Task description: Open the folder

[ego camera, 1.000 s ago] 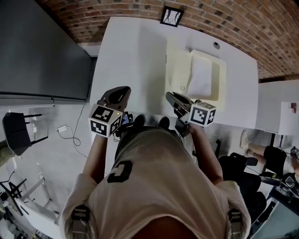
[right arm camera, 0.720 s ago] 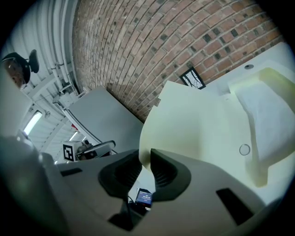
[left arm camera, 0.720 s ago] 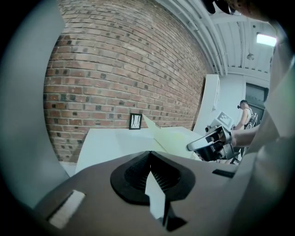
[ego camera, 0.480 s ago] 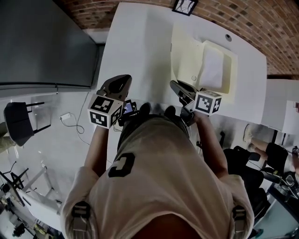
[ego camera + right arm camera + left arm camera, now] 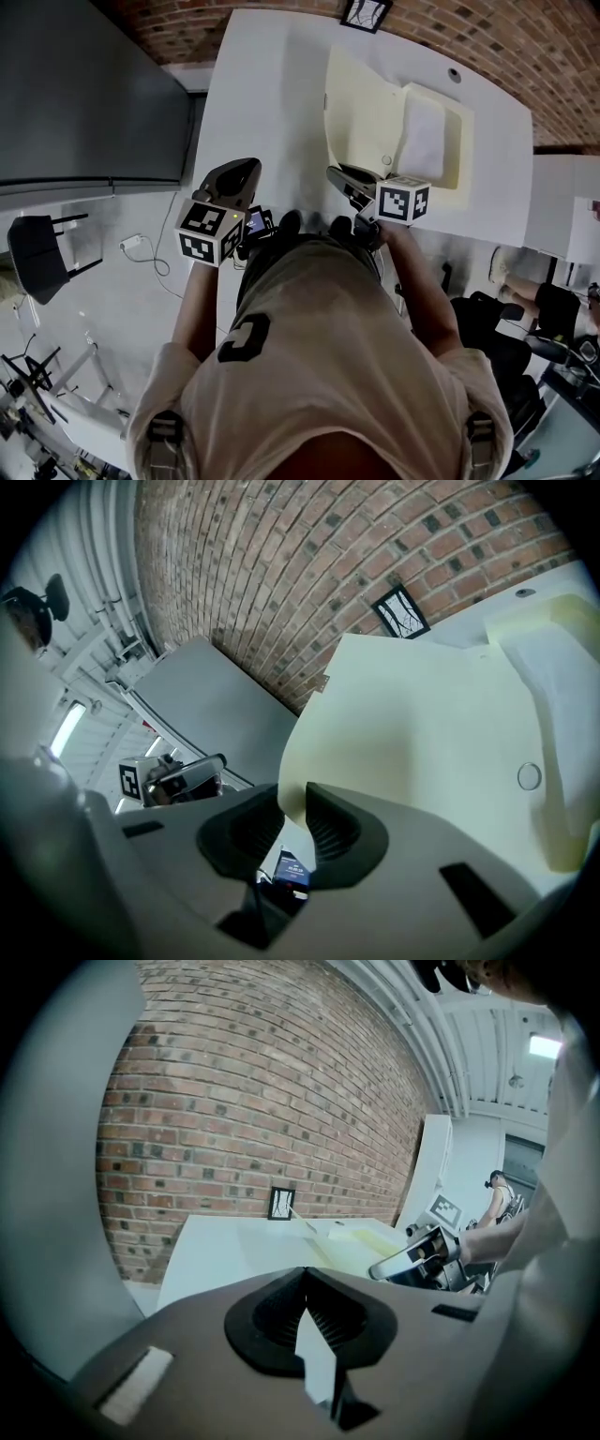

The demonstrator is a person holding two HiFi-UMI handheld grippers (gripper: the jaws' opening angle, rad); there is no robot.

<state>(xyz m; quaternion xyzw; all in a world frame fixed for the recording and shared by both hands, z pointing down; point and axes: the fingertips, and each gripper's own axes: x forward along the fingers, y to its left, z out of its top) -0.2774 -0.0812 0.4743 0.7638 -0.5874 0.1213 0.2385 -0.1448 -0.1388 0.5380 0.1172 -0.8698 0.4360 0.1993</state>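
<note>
Your right gripper (image 5: 292, 822) has the near corner of the folder's cover (image 5: 422, 733) between its jaws, which have just been opening; the pads now stand slightly apart around that corner and are not clamping it. The cream folder (image 5: 450, 183) lies on the white table (image 5: 262, 94) ahead of you, its cover raised and curving up from the left side, with a white sheet (image 5: 422, 141) showing inside. Your left gripper (image 5: 305, 1283) hangs over the table's near edge, well apart from the folder, jaws closed together on nothing
</note>
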